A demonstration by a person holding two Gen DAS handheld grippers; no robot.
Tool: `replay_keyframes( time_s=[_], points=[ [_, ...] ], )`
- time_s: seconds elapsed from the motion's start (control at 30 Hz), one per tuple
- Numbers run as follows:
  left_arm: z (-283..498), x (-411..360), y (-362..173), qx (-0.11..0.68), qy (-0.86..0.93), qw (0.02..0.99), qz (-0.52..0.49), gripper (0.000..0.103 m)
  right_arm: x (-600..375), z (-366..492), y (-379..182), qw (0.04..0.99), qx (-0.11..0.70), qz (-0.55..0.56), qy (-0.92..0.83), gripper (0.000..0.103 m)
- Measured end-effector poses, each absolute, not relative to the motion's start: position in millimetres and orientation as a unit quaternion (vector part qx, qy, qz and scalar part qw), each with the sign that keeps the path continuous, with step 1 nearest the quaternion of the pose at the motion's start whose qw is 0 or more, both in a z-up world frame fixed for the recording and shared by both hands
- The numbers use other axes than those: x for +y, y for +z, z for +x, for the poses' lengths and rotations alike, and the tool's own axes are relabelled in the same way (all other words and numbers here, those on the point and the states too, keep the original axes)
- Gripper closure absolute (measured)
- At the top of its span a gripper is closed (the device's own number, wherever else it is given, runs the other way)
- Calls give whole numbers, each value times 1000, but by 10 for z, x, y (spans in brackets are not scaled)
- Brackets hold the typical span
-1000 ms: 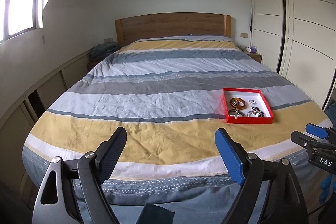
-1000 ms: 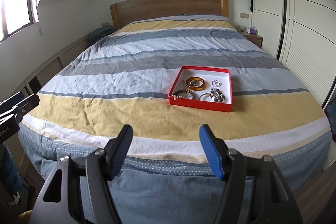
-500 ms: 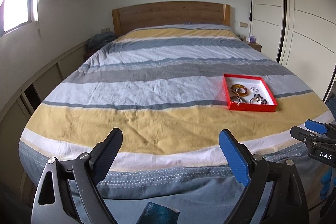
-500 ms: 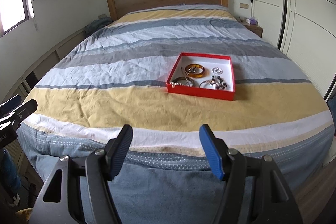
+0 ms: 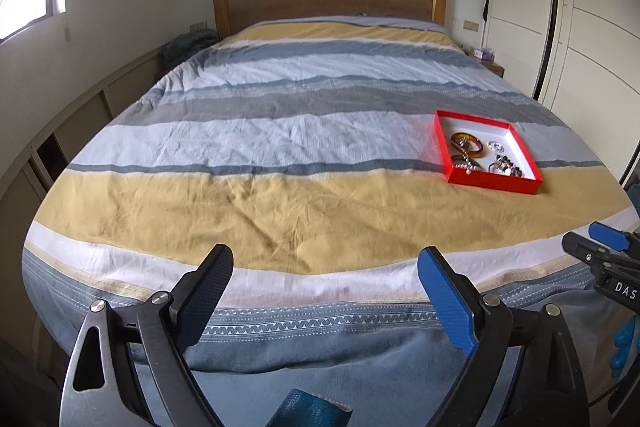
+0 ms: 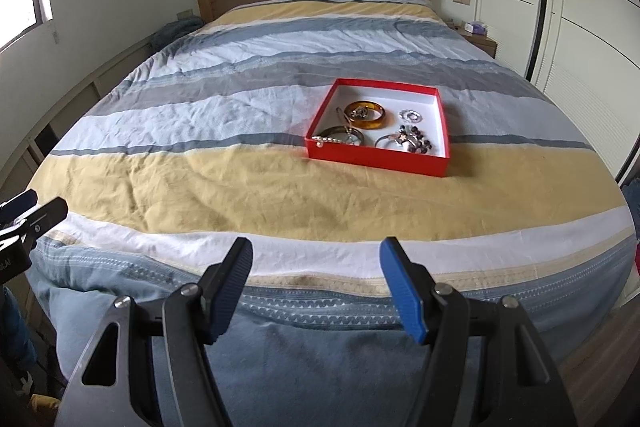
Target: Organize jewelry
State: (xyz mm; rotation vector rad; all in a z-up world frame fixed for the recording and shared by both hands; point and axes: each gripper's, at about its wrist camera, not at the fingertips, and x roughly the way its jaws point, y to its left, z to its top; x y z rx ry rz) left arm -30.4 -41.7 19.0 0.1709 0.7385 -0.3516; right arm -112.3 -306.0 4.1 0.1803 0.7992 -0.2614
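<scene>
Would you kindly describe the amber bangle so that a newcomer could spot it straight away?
On the striped bed lies a shallow red tray with a white inside. The amber bangle lies in the tray's far left part, with small metal trinkets in its middle. It is the only thick, glossy, honey-brown ring there; the pieces around it are silvery or dark.

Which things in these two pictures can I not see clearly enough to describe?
- Small jewelry in the red tray: too small in both views to tell the tangled pieces apart.
- Tray's near left corner, left wrist view: its own wall hides what lies behind it.
- Box on the nightstand: too small.
- Right gripper, left view: cut off by the edge.
</scene>
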Motion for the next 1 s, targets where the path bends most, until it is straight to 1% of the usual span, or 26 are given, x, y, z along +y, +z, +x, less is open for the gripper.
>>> replay_keyframes(
  time_s=[0.4, 1.0],
  points=[
    [-40, -444, -84, 394, -161, 901, 87, 10, -3306, -977, -206, 895, 404, 103, -157, 38],
    [80, -480, -161, 404, -157, 896, 96, 10, -3388, -903, -366, 890, 414, 106, -158, 36]
  ],
)
